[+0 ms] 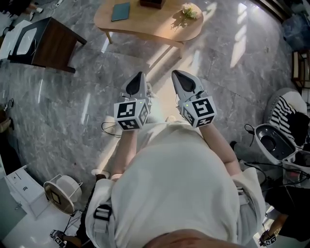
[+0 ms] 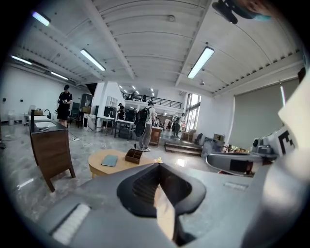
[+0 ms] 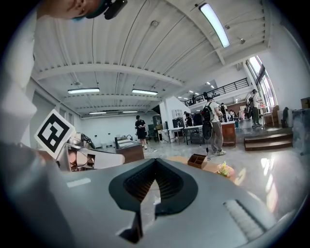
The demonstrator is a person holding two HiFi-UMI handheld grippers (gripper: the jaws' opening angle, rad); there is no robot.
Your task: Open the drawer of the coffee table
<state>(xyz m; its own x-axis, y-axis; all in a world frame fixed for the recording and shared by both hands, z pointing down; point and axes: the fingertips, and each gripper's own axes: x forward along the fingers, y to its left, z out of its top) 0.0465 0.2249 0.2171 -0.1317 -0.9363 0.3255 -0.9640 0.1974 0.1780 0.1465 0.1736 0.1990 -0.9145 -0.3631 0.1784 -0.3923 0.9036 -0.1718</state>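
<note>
A light wooden coffee table (image 1: 145,22) stands ahead of me at the top of the head view, with its front edge toward me. No drawer front shows in any view. On it lie a teal book (image 1: 120,11), a brown divided box (image 1: 151,3) and a small bunch of flowers (image 1: 190,11). My left gripper (image 1: 139,76) and right gripper (image 1: 176,73) are held side by side in the air, well short of the table, both shut and empty. The table (image 2: 104,167) also shows beyond the left jaws, and the table edge (image 3: 213,168) beyond the right ones.
A dark wooden cabinet (image 1: 43,43) with a white basin on top stands left of the table. A white fan (image 1: 60,193) and a white box lie on the floor at lower left, and bags and cables (image 1: 276,140) at the right. Several people (image 2: 144,127) stand farther back in the hall.
</note>
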